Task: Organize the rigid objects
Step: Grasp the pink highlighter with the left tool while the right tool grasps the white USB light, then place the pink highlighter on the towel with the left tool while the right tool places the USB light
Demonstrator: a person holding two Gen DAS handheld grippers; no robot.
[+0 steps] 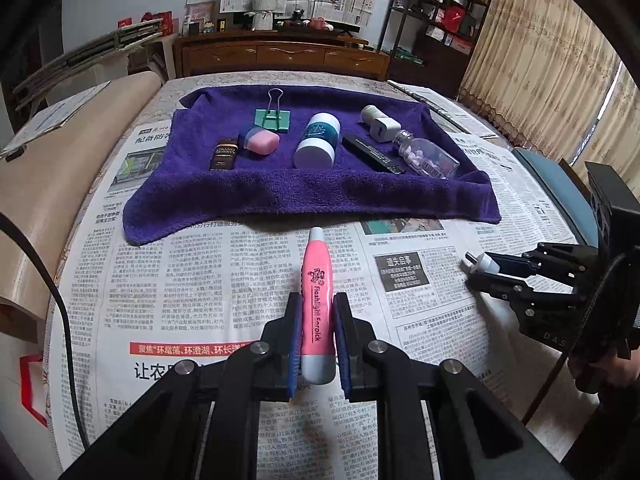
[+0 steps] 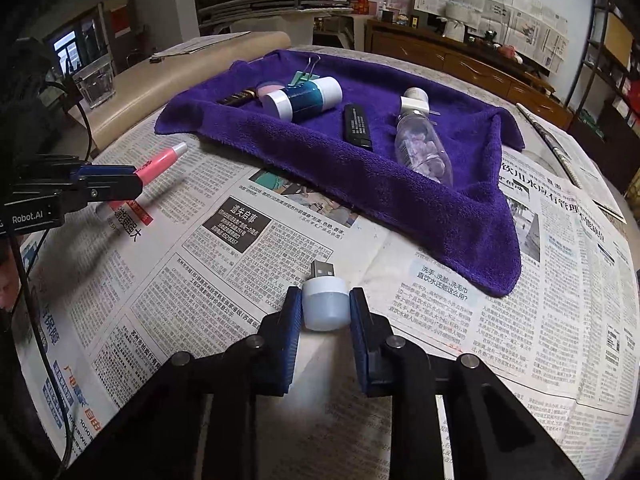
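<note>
Now both grasps set; next step judged: carry items to purple towel [image 1: 304, 196], lay in free gaps among things already there.

Left hand-held gripper [image 1: 316, 344] clamped narrow on pink flashlight earpick [image 1: 318, 300], pads at mid-body, tip toward towel.

Right hand-held gripper [image 2: 325, 308] closed on small white USB night light [image 2: 325, 304], plug pointing forward, above newspaper-covered counter [image 2: 240, 280].

Advice: lift straight before travelling, keep squeeze steady on round lamp body, avoid clear bottle [image 2: 424, 148] at towel's near edge.

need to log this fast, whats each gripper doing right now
left gripper: closed on the pink flashlight earpick.
right gripper: closed on the small white usb light.
</note>
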